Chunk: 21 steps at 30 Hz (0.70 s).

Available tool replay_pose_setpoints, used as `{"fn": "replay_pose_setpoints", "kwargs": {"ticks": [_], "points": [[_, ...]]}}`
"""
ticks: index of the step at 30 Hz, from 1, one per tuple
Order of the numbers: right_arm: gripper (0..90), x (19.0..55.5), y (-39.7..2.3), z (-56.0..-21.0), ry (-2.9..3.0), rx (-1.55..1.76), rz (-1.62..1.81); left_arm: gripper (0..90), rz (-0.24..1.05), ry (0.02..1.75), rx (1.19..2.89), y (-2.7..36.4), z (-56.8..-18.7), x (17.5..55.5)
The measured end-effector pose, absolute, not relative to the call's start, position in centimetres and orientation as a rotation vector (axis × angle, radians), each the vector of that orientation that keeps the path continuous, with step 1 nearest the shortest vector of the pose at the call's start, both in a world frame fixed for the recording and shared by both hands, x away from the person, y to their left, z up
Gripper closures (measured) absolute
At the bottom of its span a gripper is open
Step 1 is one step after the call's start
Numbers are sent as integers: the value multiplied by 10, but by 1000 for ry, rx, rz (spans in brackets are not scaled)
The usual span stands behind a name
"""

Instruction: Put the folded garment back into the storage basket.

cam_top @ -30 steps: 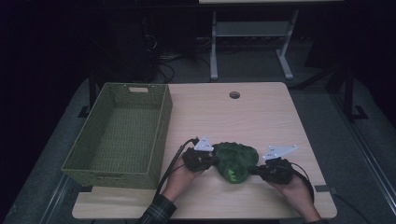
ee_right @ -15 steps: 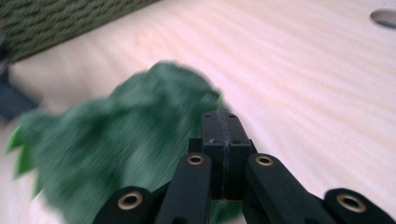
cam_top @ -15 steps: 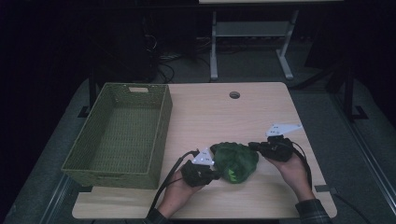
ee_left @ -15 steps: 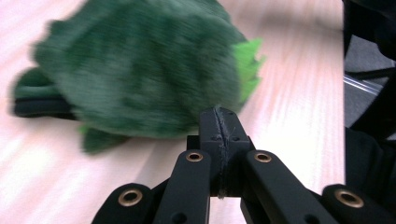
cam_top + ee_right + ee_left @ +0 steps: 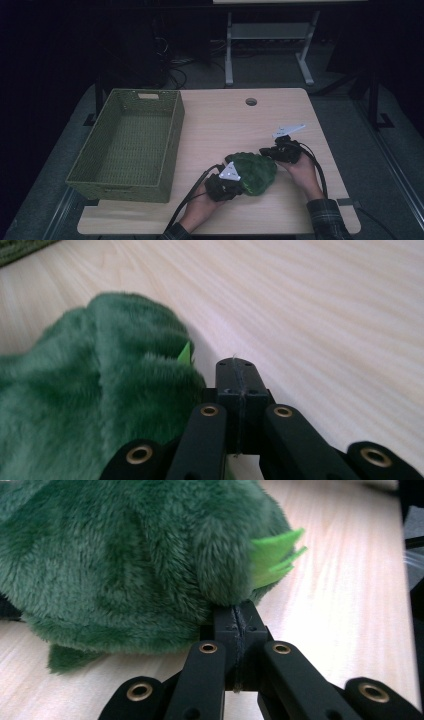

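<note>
Green plush toy (image 5: 252, 172) lies on the wooden surface (image 5: 220, 125), at about 3 o'clock from the woven basket (image 5: 131, 145) and well clear of it. Against a second ago, I see both hands have swung round the toy: my left gripper (image 5: 226, 184) has dropped to its 7 o'clock side, my right gripper (image 5: 281, 151) has climbed to its 1 o'clock side. The toy itself has barely shifted. Both sets of fingers are clenched with nothing between them, tips touching the fur. My reading: I am nudging or repositioning the toy, not lifting it; no grasp yet.
</note>
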State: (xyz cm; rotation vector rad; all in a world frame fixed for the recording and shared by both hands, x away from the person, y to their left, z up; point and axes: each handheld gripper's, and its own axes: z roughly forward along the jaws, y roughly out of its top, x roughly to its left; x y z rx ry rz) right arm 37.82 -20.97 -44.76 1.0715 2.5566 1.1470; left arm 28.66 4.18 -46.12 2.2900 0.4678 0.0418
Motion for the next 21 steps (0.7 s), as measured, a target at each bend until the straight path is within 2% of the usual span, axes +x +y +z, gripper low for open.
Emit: {"fn": "replay_pose_setpoints", "kwargs": {"ticks": [21], "points": [[900,331,-216,-452,2634,1016,1194,896,120,543,2303,77,-467,315]]}}
